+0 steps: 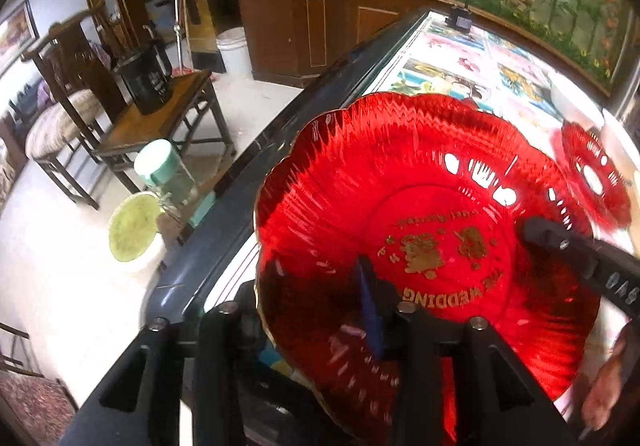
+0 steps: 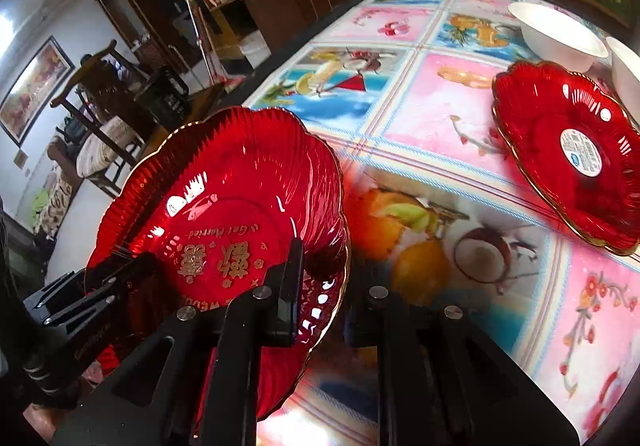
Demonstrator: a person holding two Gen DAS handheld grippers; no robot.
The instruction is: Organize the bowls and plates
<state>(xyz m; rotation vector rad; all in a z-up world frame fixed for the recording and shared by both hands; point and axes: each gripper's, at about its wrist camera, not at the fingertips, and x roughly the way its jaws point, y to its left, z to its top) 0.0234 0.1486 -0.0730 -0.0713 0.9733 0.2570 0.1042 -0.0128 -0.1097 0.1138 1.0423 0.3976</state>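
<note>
While the red wedding plate (image 1: 420,173) is kept tilted at the near-left edge of the table, partly beyond the dark table rim (image 1: 224,230), it is approached from two sides so that its wide, fluted glass does not swing or slip. The right gripper (image 2: 326,270) is clenched on the near part of the scalloped rim, with one finger laid inside the dish and the other outside it; a thin rim is all that is offered for such a grasp. The left gripper (image 1: 320,278) is set astride the opposite part of the rim, its blue-padded finger lying on the inner face, but whether the glass is actually pressed there cannot be told from either view. A second red plate (image 2: 560,117), marked by a round white sticker, is seen lying flat on the fruit-printed tablecloth (image 2: 420,105), just beside two white bowls (image 2: 556,33) at the far right. That grouping is probably why the held plate is being carried: it is judged to belong on its twin, plates being gathered apart from bowls.
</note>
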